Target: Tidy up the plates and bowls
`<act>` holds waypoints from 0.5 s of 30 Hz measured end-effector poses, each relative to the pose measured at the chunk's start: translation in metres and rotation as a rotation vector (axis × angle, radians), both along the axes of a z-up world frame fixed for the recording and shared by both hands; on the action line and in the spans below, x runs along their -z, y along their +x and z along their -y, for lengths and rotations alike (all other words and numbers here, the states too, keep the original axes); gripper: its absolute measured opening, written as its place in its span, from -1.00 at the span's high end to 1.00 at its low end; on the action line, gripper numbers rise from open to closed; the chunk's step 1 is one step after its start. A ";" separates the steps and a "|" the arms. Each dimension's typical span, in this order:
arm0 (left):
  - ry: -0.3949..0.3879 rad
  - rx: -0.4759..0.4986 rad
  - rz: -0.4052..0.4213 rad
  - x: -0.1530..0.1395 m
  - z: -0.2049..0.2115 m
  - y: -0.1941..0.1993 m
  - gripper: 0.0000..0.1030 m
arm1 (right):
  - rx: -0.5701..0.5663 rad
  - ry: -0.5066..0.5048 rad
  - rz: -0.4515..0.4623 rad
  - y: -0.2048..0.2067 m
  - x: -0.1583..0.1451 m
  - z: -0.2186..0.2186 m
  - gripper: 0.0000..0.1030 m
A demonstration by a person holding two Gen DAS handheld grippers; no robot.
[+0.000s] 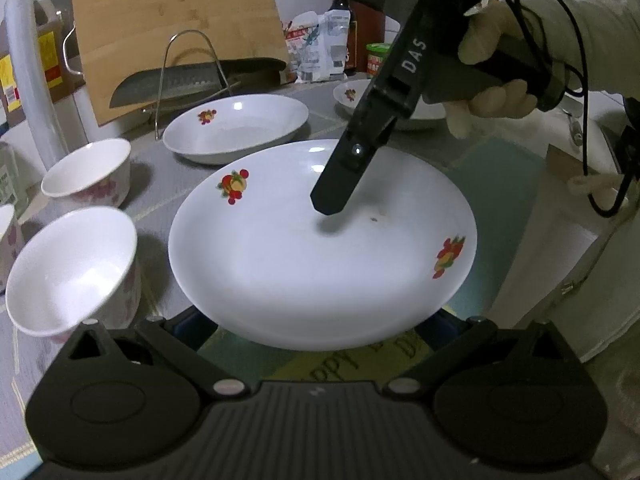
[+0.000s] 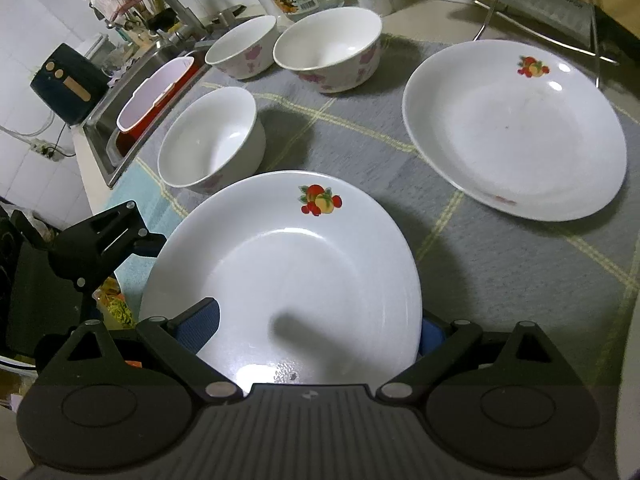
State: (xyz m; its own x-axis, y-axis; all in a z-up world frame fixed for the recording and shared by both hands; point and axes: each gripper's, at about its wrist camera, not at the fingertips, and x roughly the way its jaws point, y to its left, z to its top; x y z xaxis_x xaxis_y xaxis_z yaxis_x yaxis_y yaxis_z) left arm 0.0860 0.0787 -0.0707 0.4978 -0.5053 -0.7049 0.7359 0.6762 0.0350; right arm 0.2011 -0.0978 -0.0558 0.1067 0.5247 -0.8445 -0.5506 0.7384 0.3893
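A white plate [image 1: 320,264] with fruit decals hangs tilted just above the mat, right in front of my left gripper [image 1: 320,320]. Its fingers are spread wide and their tips are hidden under the plate's near rim. My right gripper [image 1: 332,196], in a gloved hand, reaches in from the upper right with one finger just over the plate's middle. In the right wrist view the same plate [image 2: 304,280] fills the open right gripper [image 2: 316,320], with one blue pad over it and the other behind its rim. A second plate [image 2: 516,132] and three bowls [image 2: 212,140] [image 2: 328,48] [image 2: 240,46] stand on the grey mat.
A third plate [image 1: 360,96] lies at the back right. A knife [image 1: 192,80] rests on a wire rack before a leaning cutting board [image 1: 176,28]. Bottles [image 1: 342,12] and packets line the back. The sink [image 2: 132,104] borders the mat beside the bowls.
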 end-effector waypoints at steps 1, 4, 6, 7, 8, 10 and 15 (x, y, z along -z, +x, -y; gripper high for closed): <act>0.000 -0.001 0.002 -0.002 0.002 0.001 -0.99 | -0.002 0.001 0.004 0.001 -0.001 0.003 -0.94; 0.001 -0.003 0.008 -0.005 0.010 0.005 -0.99 | -0.004 0.004 0.011 0.003 -0.004 0.012 -0.94; 0.002 -0.003 0.010 -0.008 0.016 0.007 -0.99 | -0.004 0.005 0.016 0.004 -0.005 0.019 -0.94; 0.003 -0.004 0.012 -0.008 0.019 0.009 -0.99 | -0.004 0.006 0.018 0.004 -0.006 0.023 -0.94; 0.005 -0.004 0.014 -0.009 0.022 0.009 -0.99 | -0.002 0.009 0.019 0.005 -0.007 0.026 -0.94; 0.010 -0.003 0.016 -0.010 0.029 0.012 -0.99 | -0.002 0.014 0.021 0.006 -0.009 0.033 -0.94; 0.019 0.003 0.022 -0.013 0.047 0.017 -0.99 | 0.002 0.018 0.029 0.009 -0.013 0.052 -0.94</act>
